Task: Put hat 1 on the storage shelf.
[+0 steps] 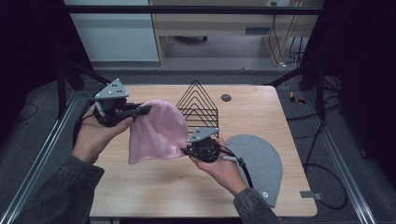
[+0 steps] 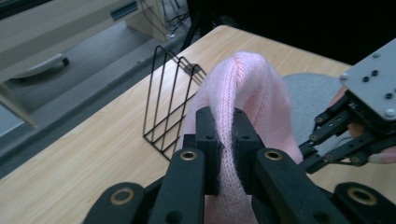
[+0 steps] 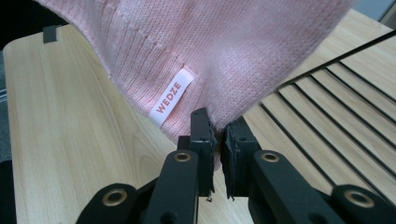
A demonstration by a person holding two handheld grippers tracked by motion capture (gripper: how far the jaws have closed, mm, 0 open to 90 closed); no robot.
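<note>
A pink knitted beanie point(image 1: 156, 130) hangs above the wooden table point(image 1: 140, 186), stretched between both grippers. My left gripper point(image 1: 145, 110) is shut on its top edge; in the left gripper view the pink knit point(image 2: 243, 93) is pinched between the black jaws of that gripper point(image 2: 225, 135). My right gripper point(image 1: 186, 150) is shut on the beanie's lower corner near the hem. In the right gripper view the pink beanie point(image 3: 219, 51) with its white WEDZE label point(image 3: 172, 96) is caught in my right gripper point(image 3: 218, 135).
A black wire rack point(image 1: 198, 105) stands behind the beanie at the table's middle back. A grey beanie point(image 1: 261, 161) lies flat at the right, under the right hand. A small dark round hole point(image 1: 226, 97) sits near the back edge.
</note>
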